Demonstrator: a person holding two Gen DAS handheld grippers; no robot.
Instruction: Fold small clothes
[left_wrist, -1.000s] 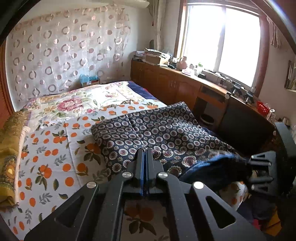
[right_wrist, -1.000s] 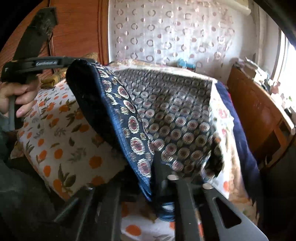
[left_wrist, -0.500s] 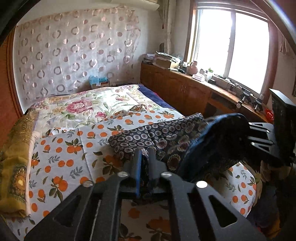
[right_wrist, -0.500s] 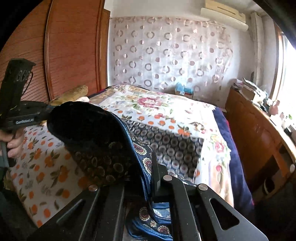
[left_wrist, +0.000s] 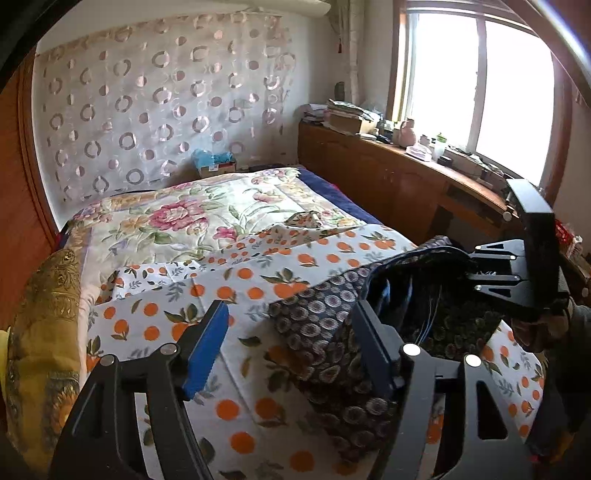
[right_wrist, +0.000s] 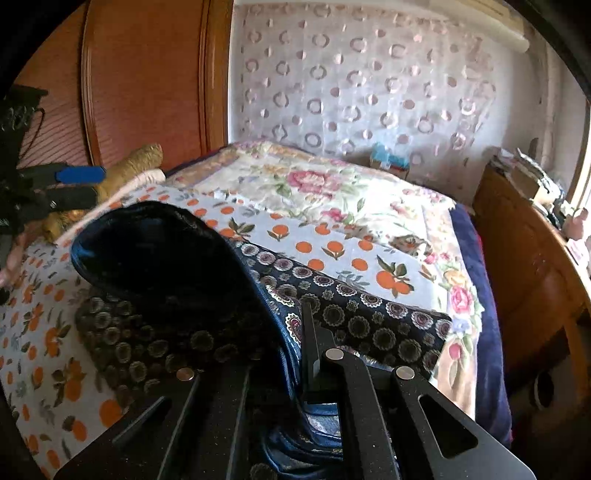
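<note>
A dark navy garment with round medallion print lies folded over on the bed's orange-print sheet. My left gripper is open and empty just left of the garment's near edge. My right gripper is shut on the garment's blue edge, and a raised fold bulges up to its left. The right gripper also shows at the right of the left wrist view, holding the cloth. The left gripper shows open at the far left of the right wrist view.
A floral quilt covers the far half of the bed. A yellow-gold pillow lies along the left side. A wooden cabinet with clutter runs under the window on the right. A wooden headboard panel stands behind.
My left gripper has opened and let go of the garment, which now lies lower on the bed. My right gripper still holds its edge and has carried the fold over.
</note>
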